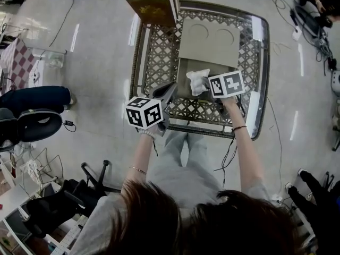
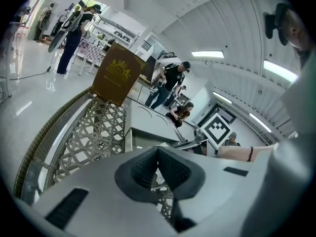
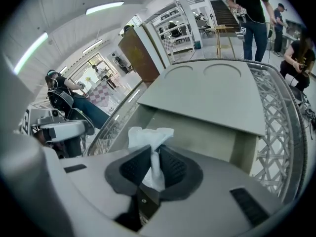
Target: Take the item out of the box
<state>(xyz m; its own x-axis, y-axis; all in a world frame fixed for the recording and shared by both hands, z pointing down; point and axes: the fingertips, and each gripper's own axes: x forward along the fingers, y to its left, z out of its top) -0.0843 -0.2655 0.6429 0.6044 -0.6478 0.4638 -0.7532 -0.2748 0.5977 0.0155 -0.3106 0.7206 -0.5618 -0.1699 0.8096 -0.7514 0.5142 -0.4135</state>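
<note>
A crumpled white tissue [image 1: 197,81] [image 3: 150,138] sticks up from the open grey box [image 1: 183,70] [image 3: 197,135] on the lattice-topped table [image 1: 159,57]. My right gripper [image 1: 206,86] [image 3: 152,163] is shut on the tissue, whose top spreads above the pads. The box's flat lid [image 1: 210,39] [image 3: 212,93] lies folded back behind the opening. My left gripper [image 1: 166,92] [image 2: 158,154] is at the box's left edge with its tips together and nothing visibly held. Its view shows the grey box [image 2: 148,127] just ahead.
A brown and gold box [image 1: 154,4] [image 2: 116,75] stands on the table's far left corner. The table has a raised metal rim [image 1: 260,89]. Chairs [image 1: 32,124], cables and people stand on the floor around it.
</note>
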